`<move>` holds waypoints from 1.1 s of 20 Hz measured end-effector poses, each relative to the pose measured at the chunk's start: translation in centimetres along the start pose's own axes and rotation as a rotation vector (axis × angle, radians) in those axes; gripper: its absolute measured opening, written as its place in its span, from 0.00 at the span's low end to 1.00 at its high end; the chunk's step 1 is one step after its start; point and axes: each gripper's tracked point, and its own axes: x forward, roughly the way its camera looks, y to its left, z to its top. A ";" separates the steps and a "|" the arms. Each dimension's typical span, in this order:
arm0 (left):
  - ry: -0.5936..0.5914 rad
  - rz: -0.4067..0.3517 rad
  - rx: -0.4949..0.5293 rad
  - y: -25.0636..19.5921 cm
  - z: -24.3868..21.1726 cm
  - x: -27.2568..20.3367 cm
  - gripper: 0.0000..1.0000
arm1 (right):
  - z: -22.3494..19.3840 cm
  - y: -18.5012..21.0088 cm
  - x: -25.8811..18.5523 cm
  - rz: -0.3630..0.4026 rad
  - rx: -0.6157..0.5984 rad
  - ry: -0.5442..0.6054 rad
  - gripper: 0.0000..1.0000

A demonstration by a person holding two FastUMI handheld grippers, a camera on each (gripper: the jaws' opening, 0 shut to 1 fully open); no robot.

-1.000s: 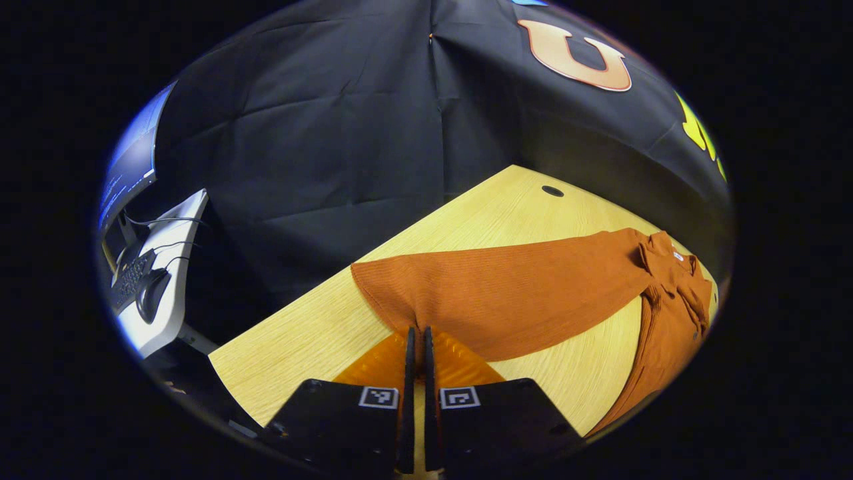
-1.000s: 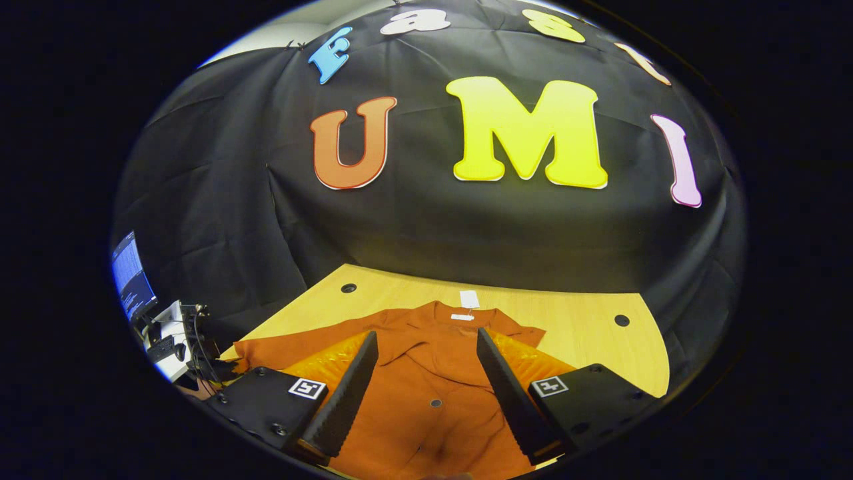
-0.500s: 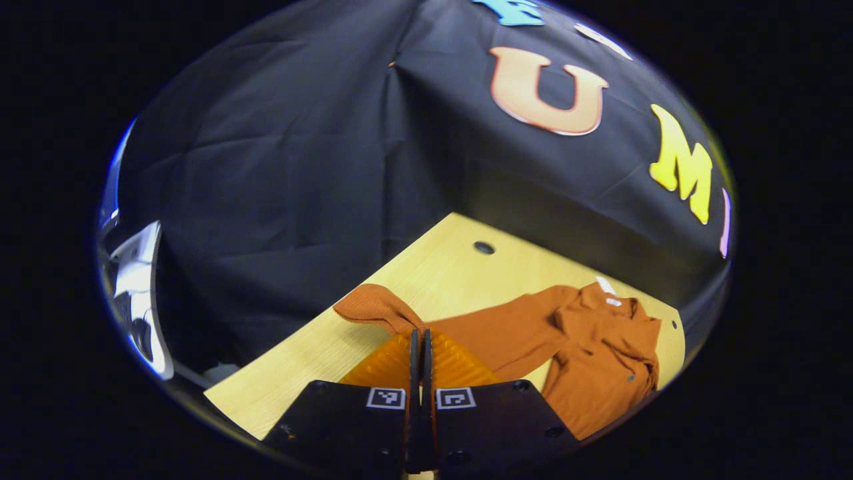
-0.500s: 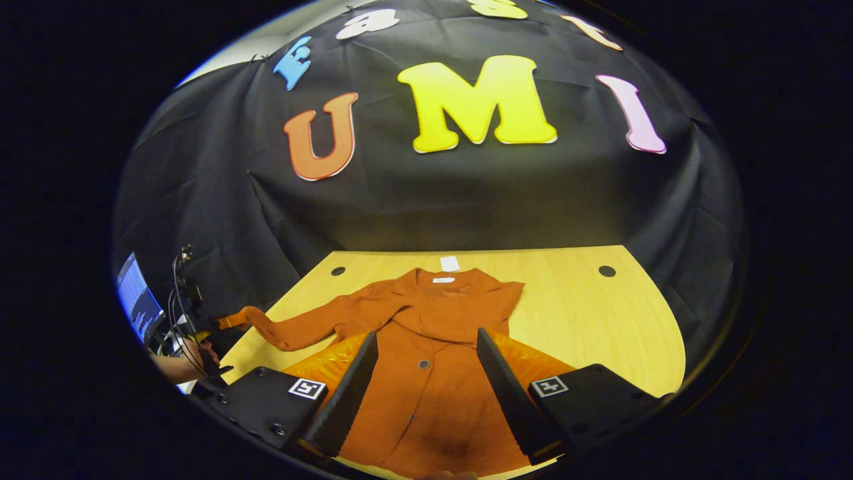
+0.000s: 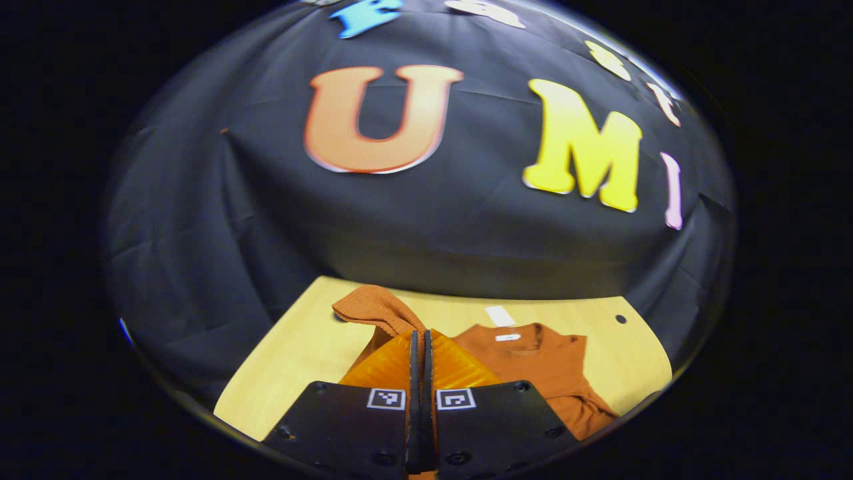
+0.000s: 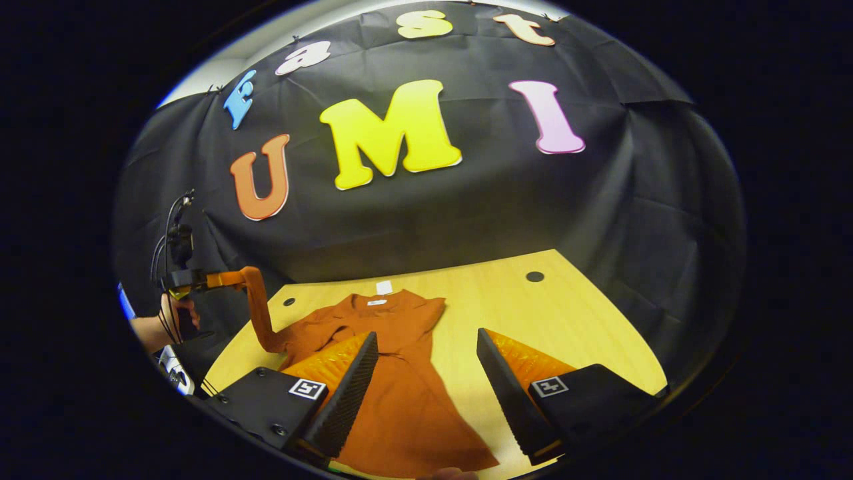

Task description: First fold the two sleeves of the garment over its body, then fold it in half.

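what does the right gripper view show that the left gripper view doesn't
Right gripper view: the left gripper from outside, held by a hand, lifting the sleeve off the table, and the right gripper open. Left gripper view: the left gripper's own fingers shut on the sleeve's cuff. Both show the orange garment.

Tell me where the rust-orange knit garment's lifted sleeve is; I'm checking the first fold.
In the right gripper view, the sleeve rises at far left above the wooden table's left edge, its cuff pinched in the left gripper.
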 end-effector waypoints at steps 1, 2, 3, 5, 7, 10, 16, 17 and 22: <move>0.004 -0.041 0.027 -3.5 0.2 1.0 0.03 | 0.2 -1.3 -0.6 -0.018 0.008 -0.004 0.96; 0.012 -0.078 0.059 -6.7 0.0 2.3 0.03 | 0.3 -2.6 -1.1 -0.041 0.007 -0.007 0.96; 0.024 -0.093 0.105 -9.2 -0.8 3.2 0.03 | 0.6 -4.0 -1.6 -0.071 0.004 -0.013 0.96; 0.072 -0.140 0.182 -14.3 -3.5 5.5 0.03 | 1.1 -6.3 -3.0 -0.118 0.009 -0.025 0.95; 0.126 -0.183 0.239 -18.5 -7.2 7.3 0.03 | 1.0 -8.3 -4.4 -0.166 0.018 -0.021 0.96; 0.215 -0.197 0.344 -22.4 -13.3 10.0 0.03 | 0.7 -11.0 -6.8 -0.243 0.023 -0.004 0.96; 0.288 -0.167 0.420 -25.4 -20.2 12.2 0.08 | 0.3 -13.6 -9.9 -0.331 -0.017 0.020 0.95; 0.277 -0.183 0.406 -25.0 -19.1 11.9 0.13 | 0.4 -13.6 -10.0 -0.329 -0.021 0.021 0.95; 0.233 -0.241 0.314 -24.9 -17.2 7.6 1.00 | 1.0 -9.4 -7.8 -0.227 -0.071 0.006 0.95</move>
